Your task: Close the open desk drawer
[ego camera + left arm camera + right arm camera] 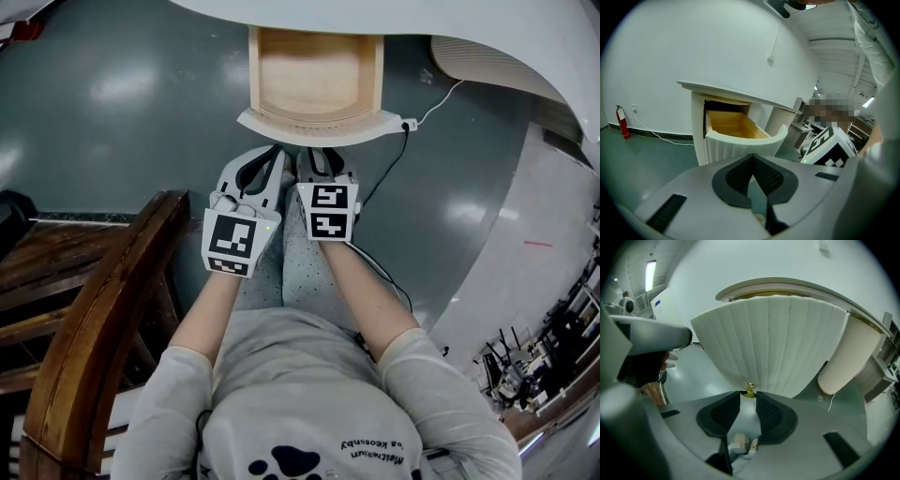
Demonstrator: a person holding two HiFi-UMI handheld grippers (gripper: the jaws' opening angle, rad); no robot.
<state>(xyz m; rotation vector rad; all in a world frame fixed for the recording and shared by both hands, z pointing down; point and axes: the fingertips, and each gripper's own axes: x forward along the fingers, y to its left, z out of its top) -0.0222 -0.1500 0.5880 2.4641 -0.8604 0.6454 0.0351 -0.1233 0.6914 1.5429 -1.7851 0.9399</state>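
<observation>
Here the drawer [317,125] stood pulled out from under the white desk [740,92], its wooden inside showing. The right gripper [748,399] held its fingers released, with the small brass knob [749,390] of the ribbed front just at their tips; the left gripper [753,160] kept its fingers clenched together on nothing
</observation>
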